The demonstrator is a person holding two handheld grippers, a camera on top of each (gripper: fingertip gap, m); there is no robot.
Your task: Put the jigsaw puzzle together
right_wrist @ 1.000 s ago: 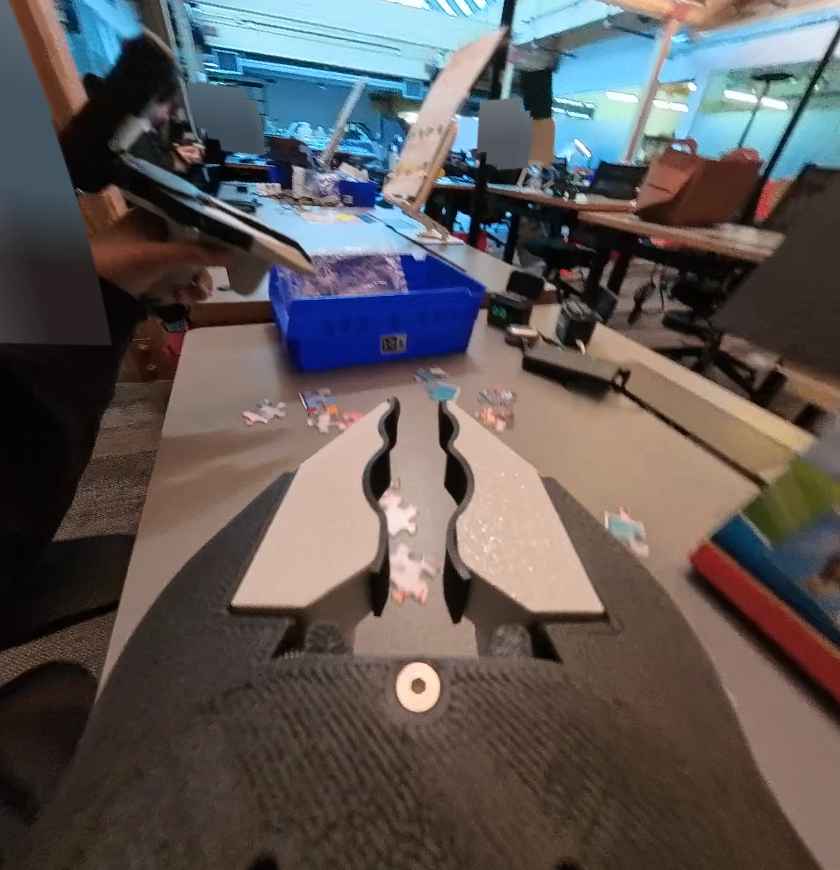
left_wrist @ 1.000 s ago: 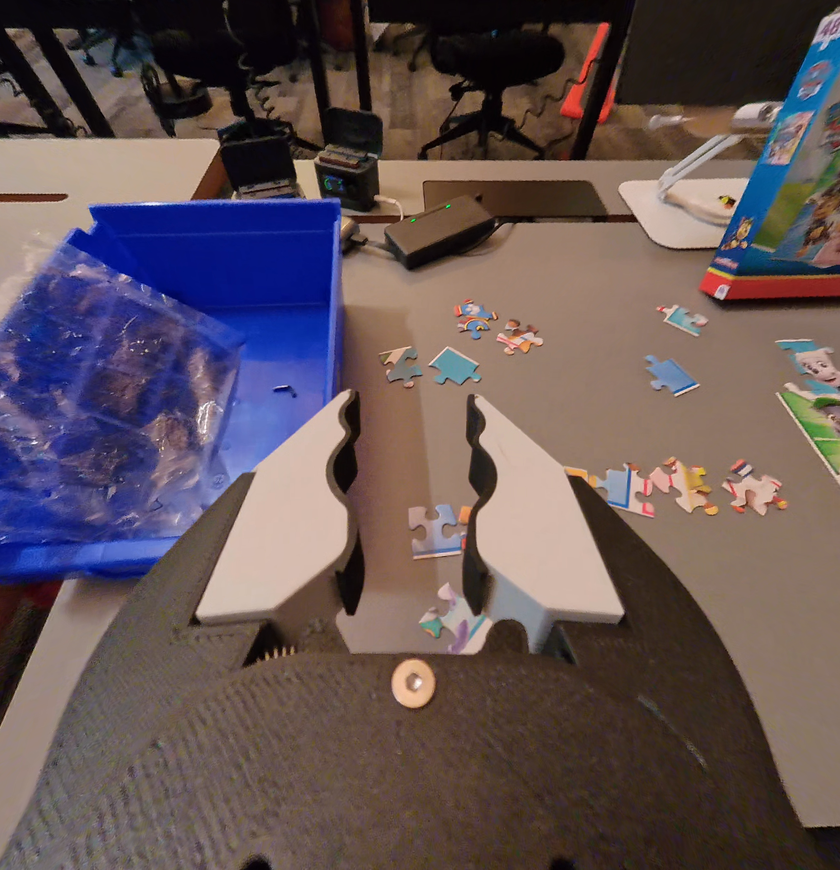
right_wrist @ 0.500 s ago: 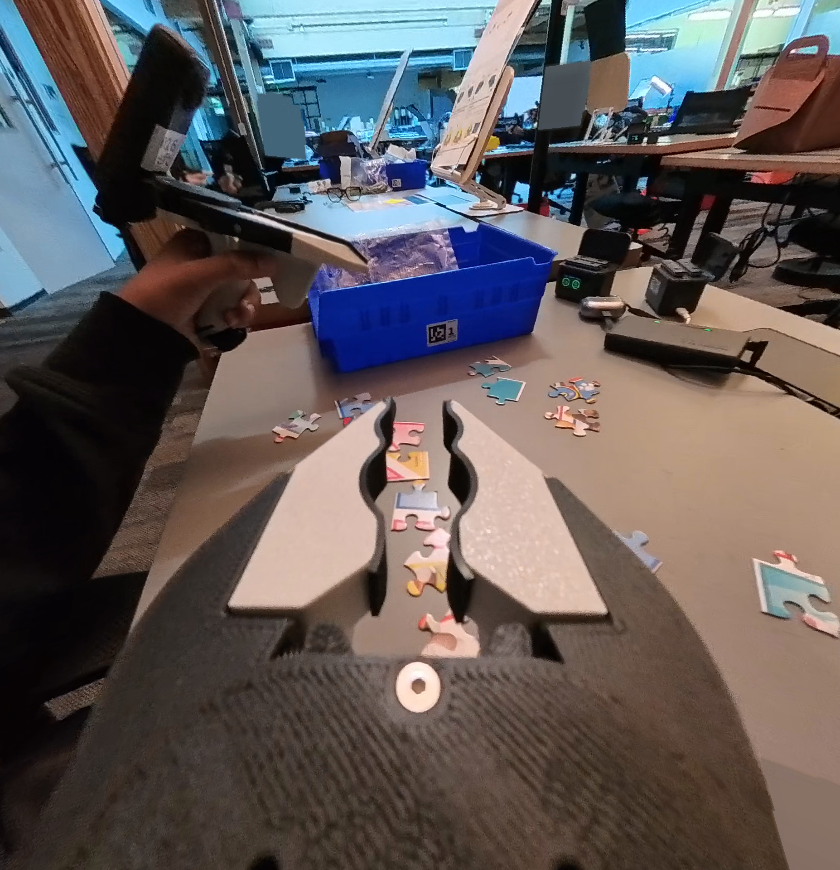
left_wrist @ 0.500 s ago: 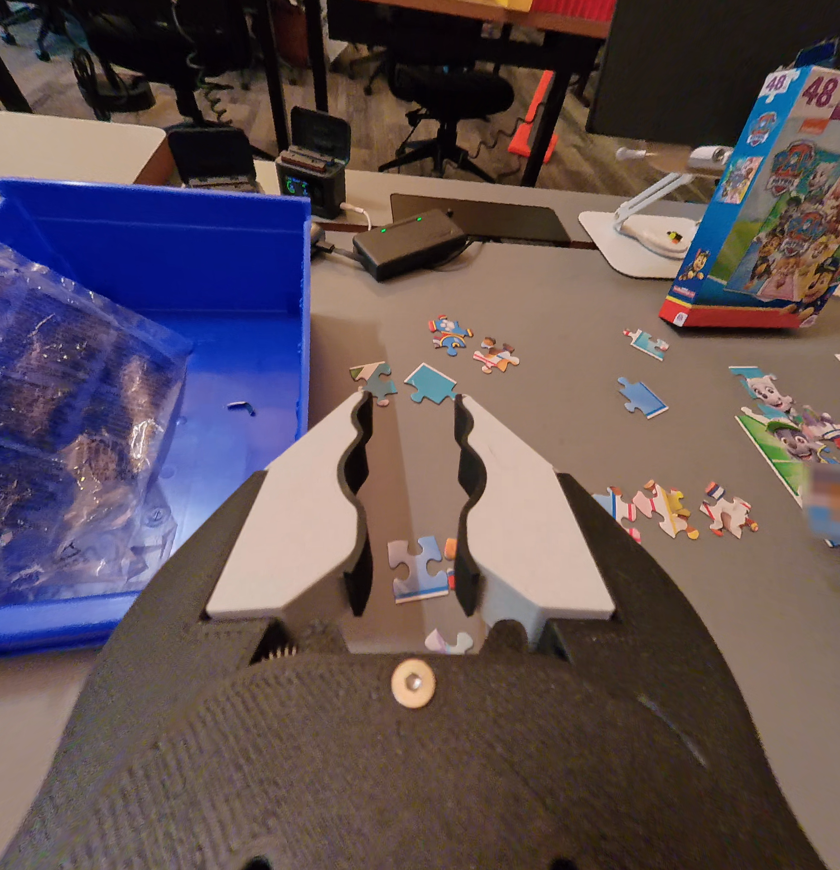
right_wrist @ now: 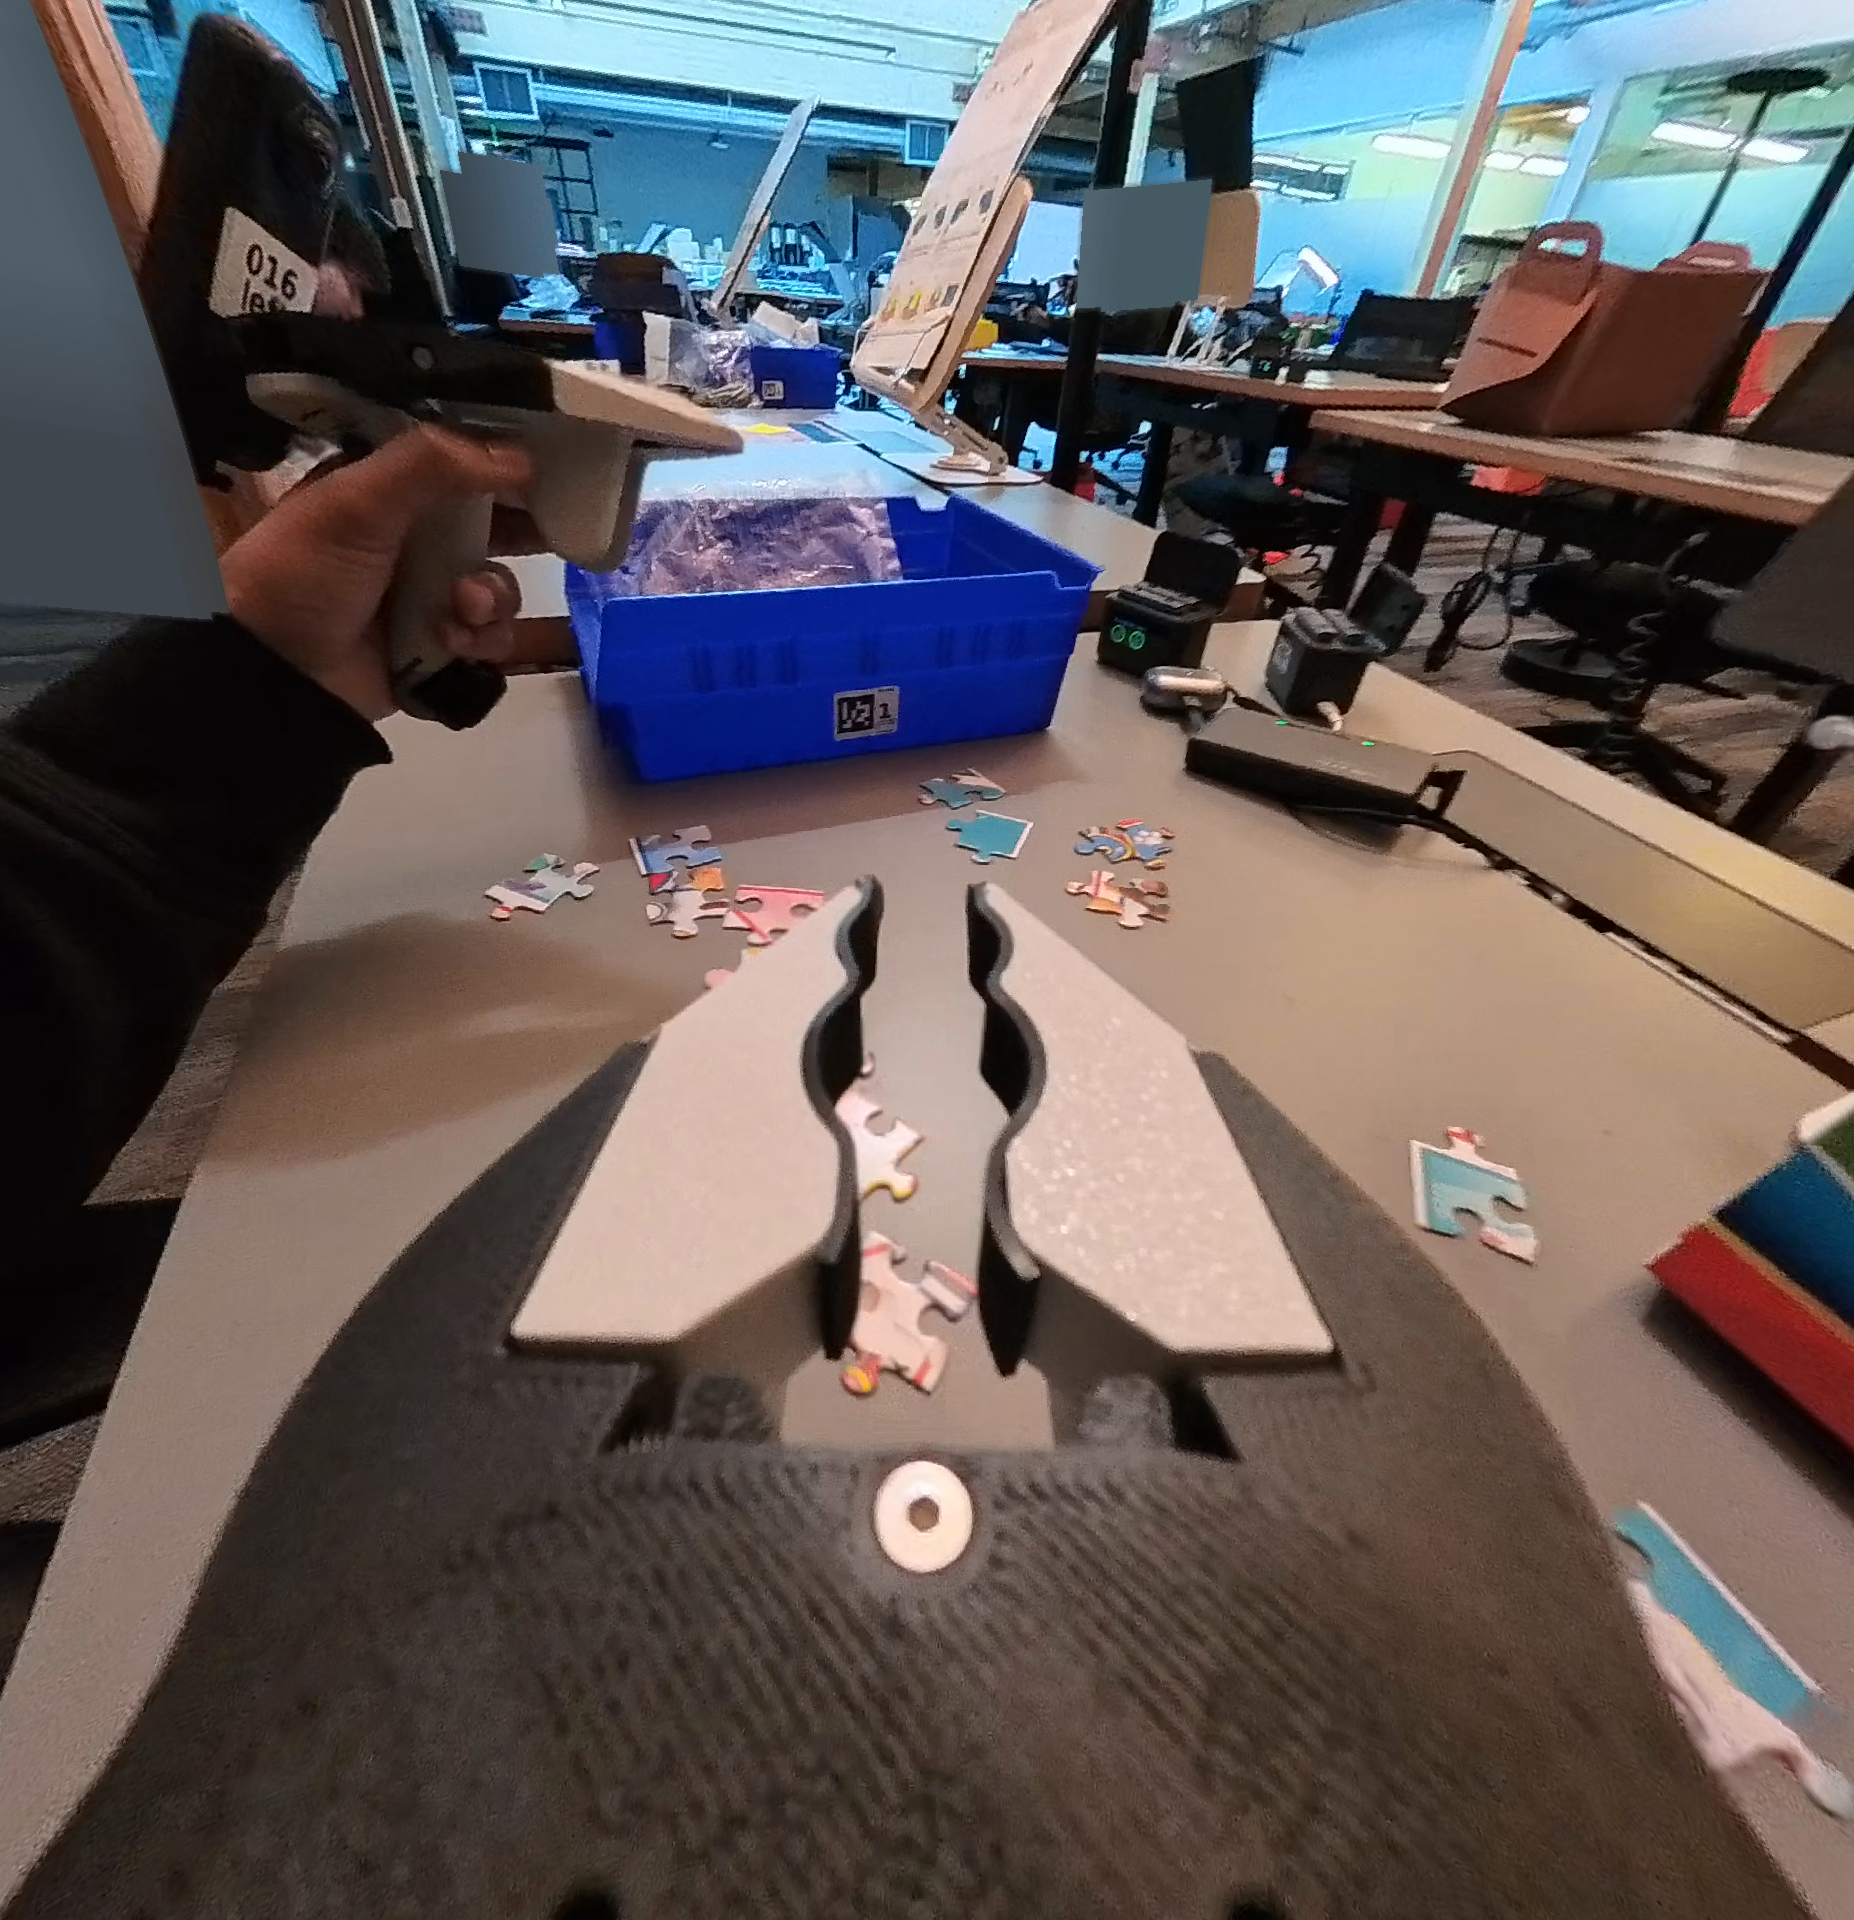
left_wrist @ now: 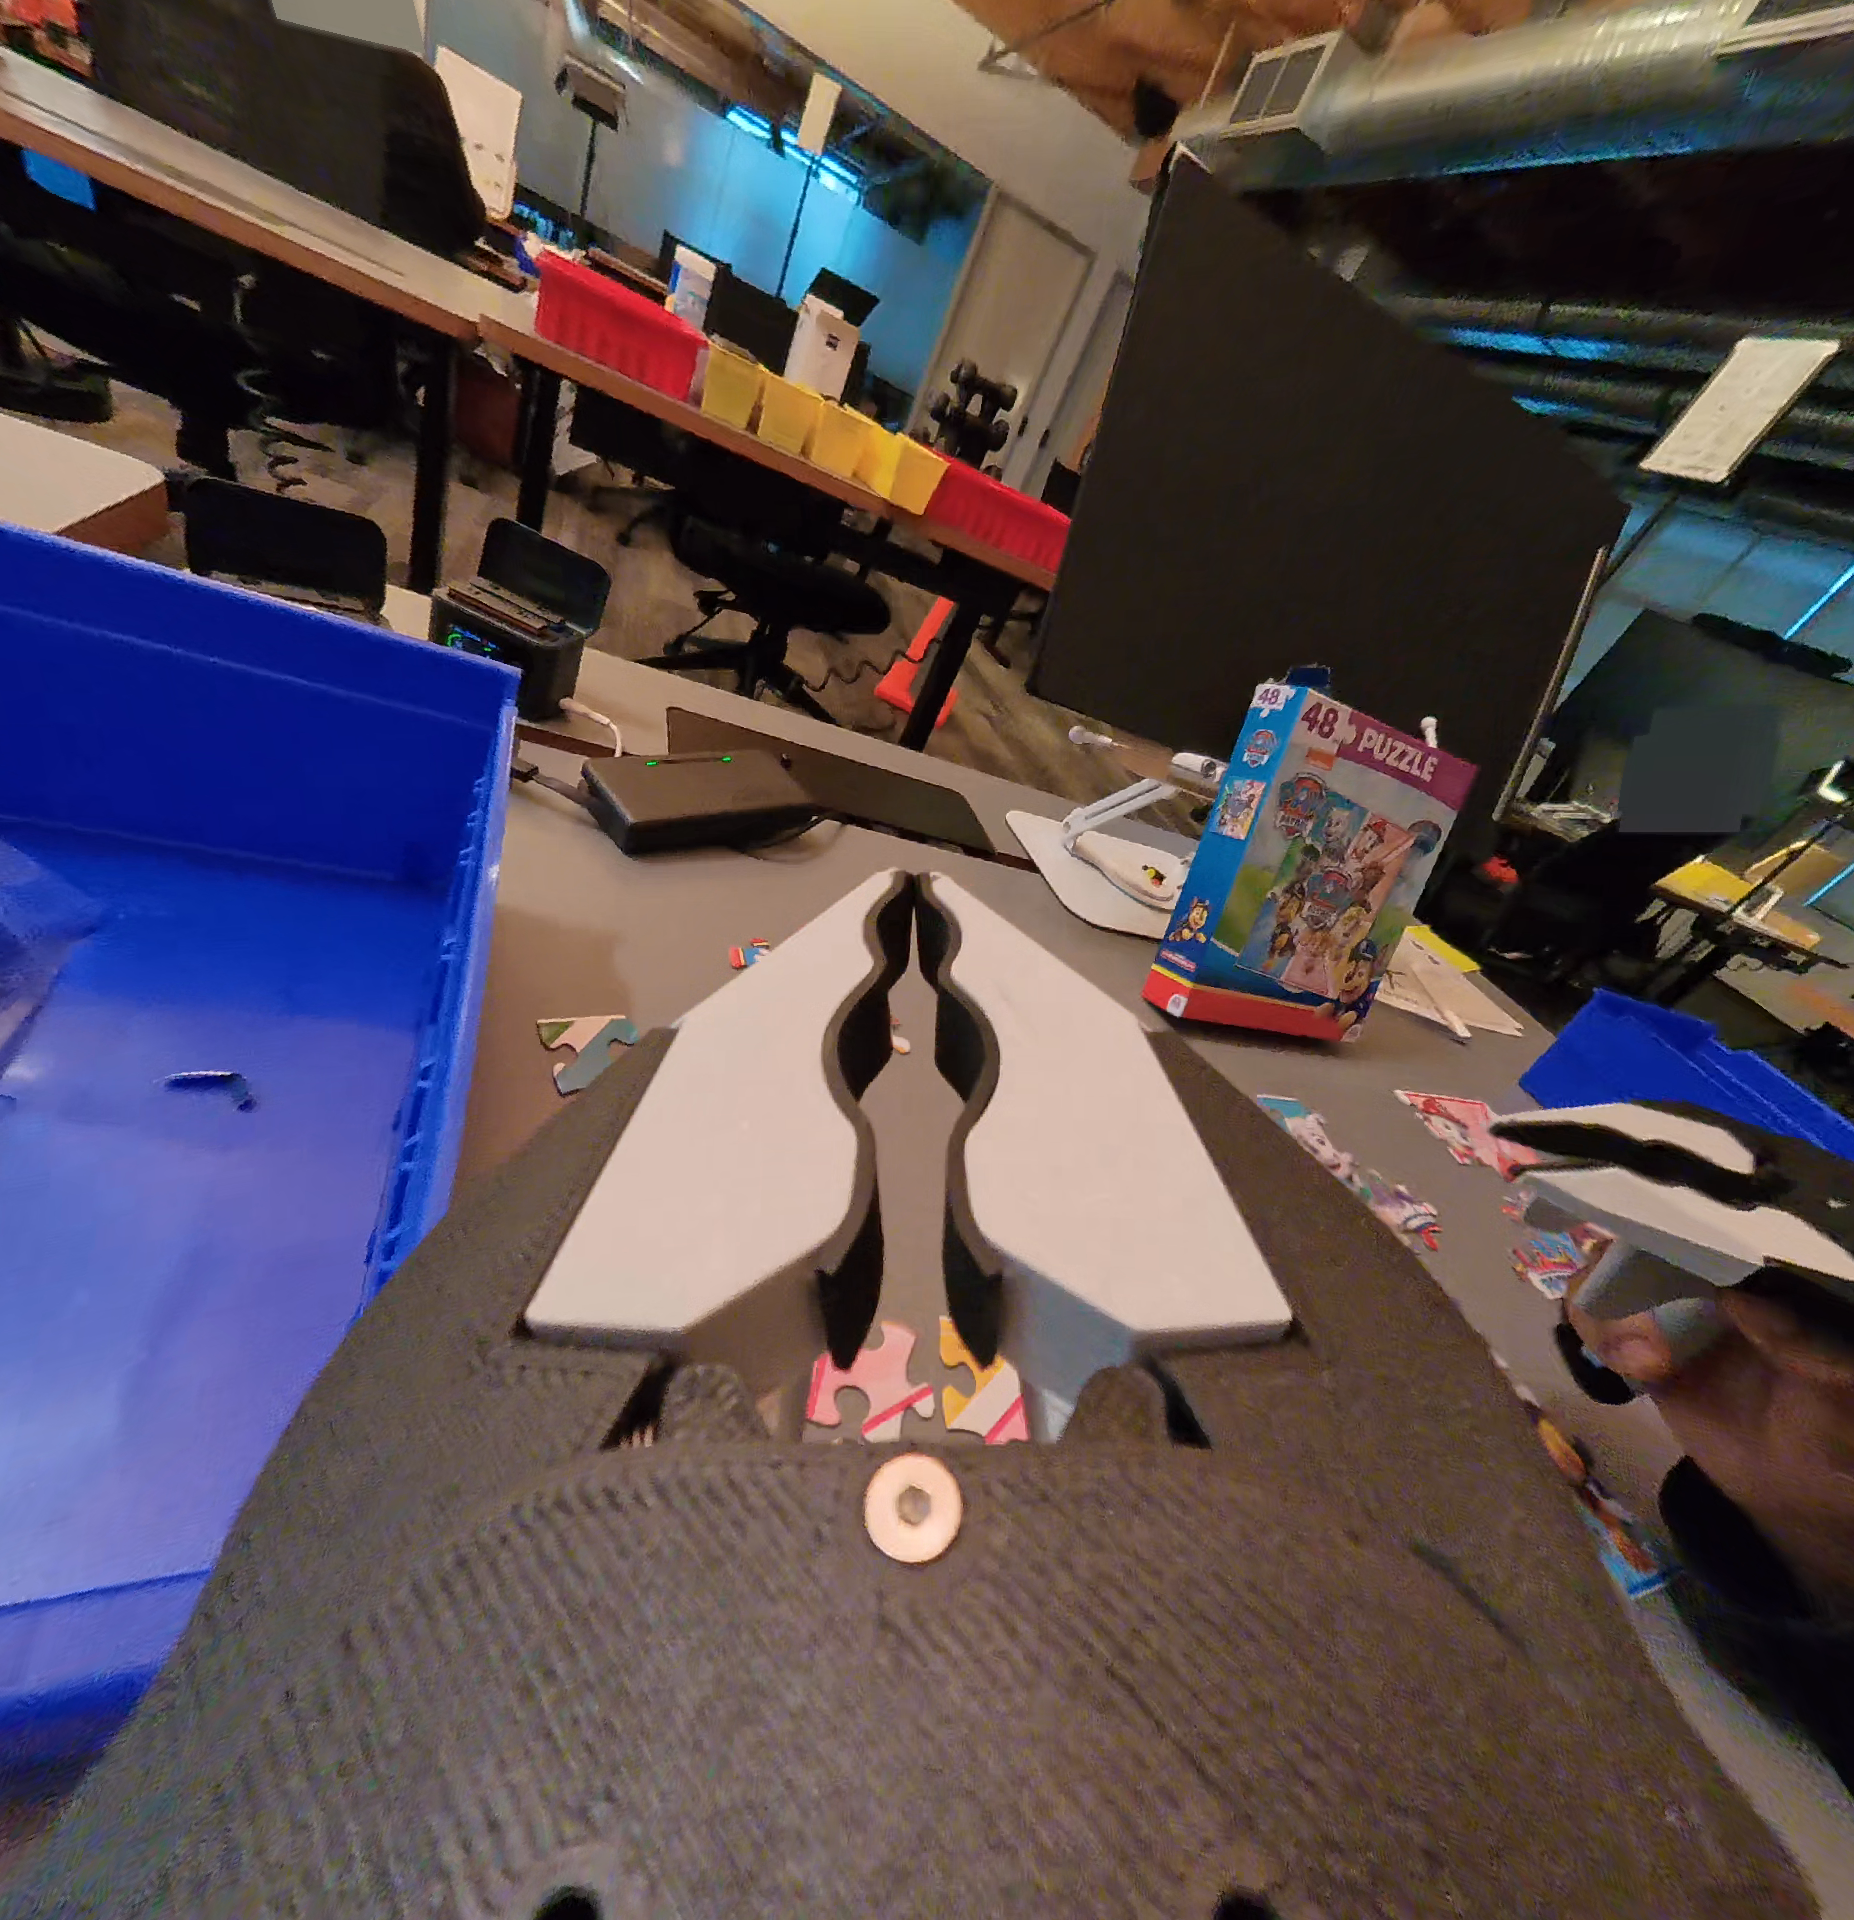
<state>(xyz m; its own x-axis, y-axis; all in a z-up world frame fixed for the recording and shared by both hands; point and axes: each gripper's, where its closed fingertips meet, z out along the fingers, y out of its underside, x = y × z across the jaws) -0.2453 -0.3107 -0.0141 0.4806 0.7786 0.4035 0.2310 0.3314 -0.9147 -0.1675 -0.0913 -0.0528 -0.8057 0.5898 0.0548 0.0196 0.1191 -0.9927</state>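
Observation:
Loose jigsaw pieces [right_wrist: 990, 834] lie scattered on the grey table [right_wrist: 1318, 987]. My left gripper [left_wrist: 915, 883] is shut, its fingertips touch with nothing between them, and it is held up above the table beside the blue bin [left_wrist: 227, 727]; it also shows raised at the upper left of the right wrist view [right_wrist: 632, 410]. My right gripper [right_wrist: 923, 899] is open by a narrow gap and holds nothing; it hovers over two pieces [right_wrist: 881, 1143] on the table. It also shows in the left wrist view [left_wrist: 1650, 1174], near some joined pieces [left_wrist: 1349, 1164].
The puzzle box [left_wrist: 1307, 862] stands at the right. The blue bin [right_wrist: 829, 675] holds a plastic bag [right_wrist: 757, 530]. A black power brick [right_wrist: 1307, 769] with cables and small chargers [right_wrist: 1162, 623] lie at the table's far edge. A second blue bin [left_wrist: 1671, 1070] is at the far right. Spacing between my two grippers at the tips: around 25 cm.
My left gripper's jaws went from wide open to shut with nothing between them, and it lifted and tilted up from the table. My right gripper stayed slightly open over the pieces.

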